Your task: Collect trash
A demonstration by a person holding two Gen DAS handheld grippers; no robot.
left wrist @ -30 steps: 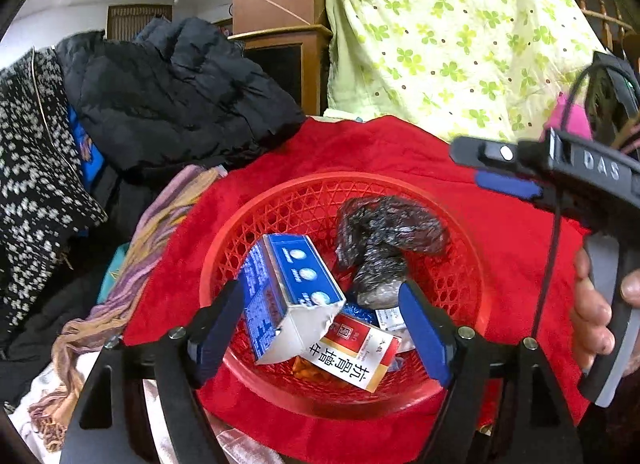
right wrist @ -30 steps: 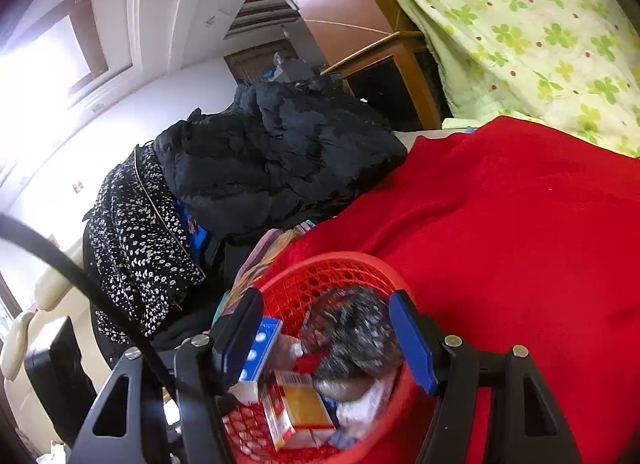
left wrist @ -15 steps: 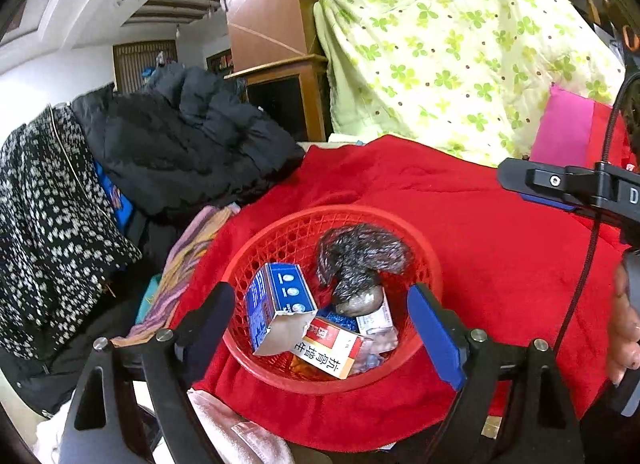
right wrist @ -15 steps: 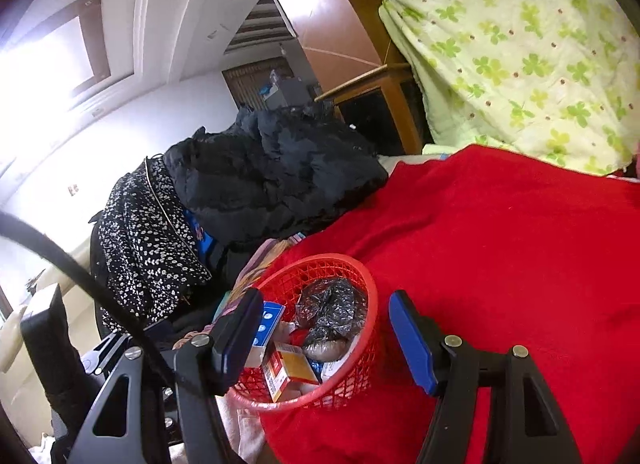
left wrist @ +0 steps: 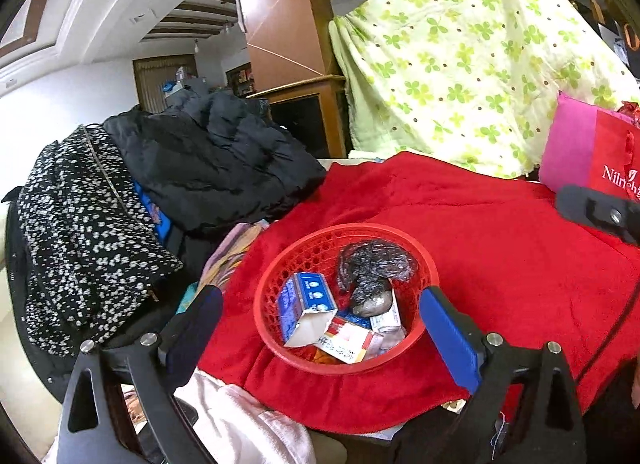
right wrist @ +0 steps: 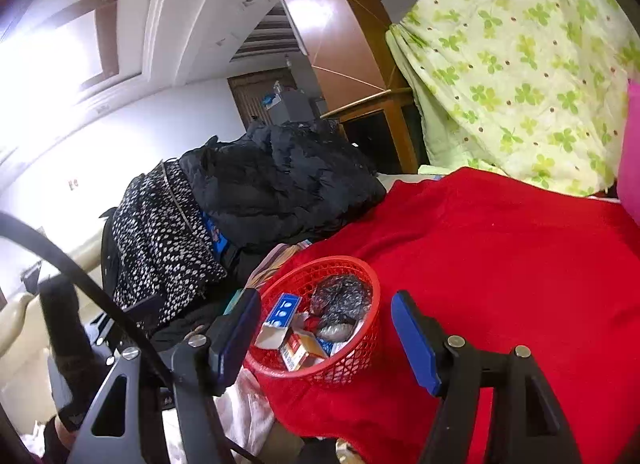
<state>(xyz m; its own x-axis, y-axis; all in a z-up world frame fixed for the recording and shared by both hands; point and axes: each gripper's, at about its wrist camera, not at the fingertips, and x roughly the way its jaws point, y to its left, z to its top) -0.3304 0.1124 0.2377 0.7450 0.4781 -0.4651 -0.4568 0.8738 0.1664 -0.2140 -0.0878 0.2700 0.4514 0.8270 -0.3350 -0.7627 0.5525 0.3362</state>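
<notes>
Both grippers empty, trash sitting in the basket.

The left gripper (left wrist: 320, 328) hangs with its jaws spread wide and nothing between them, and the right gripper (right wrist: 326, 328) is just the same, wide apart and bare. Beyond them the red basket (left wrist: 424, 264) sits near the edge of the red blanket (left wrist: 500, 248), holding a blue box (left wrist: 306, 298), a red-and-white box (left wrist: 346, 342), a crumpled black bag (left wrist: 374, 268) and some smaller scraps. I see no loose trash on the blanket, so I'd judge the collecting finished or nearly so. Dark coats (left wrist: 216, 160) are piled just left of it.
</notes>
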